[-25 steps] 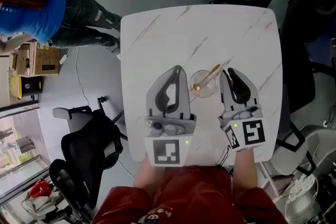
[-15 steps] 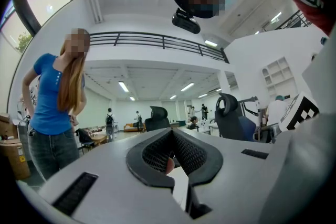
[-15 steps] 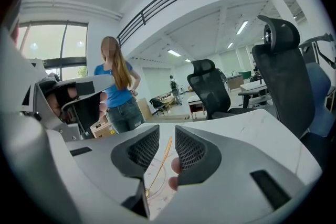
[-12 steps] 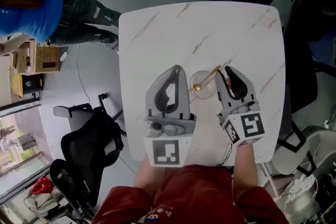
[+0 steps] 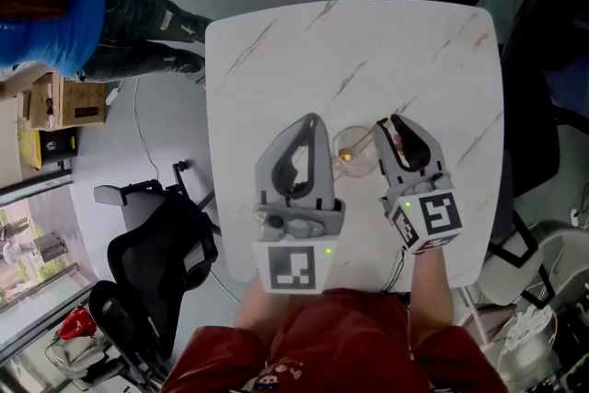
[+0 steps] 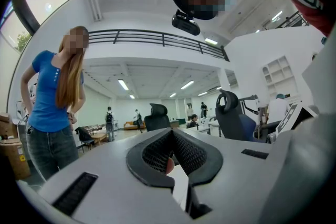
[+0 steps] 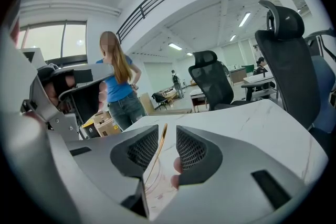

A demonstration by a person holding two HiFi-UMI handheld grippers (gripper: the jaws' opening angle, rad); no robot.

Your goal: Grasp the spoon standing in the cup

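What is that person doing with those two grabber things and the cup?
A person holds a gripper in each hand over a white table. The right gripper has its jaws open around the handle of the gold spoon that stands in the clear cup, but it has not closed on it yet. The left gripper is shut, holds nothing, and sits beside the cup.

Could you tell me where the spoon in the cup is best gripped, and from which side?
Grip the spoon by its thin handle, above the rim of the cup, coming from the right: the bowl sits inside the cup, while the handle leans toward the right gripper, whose open jaws straddle it.
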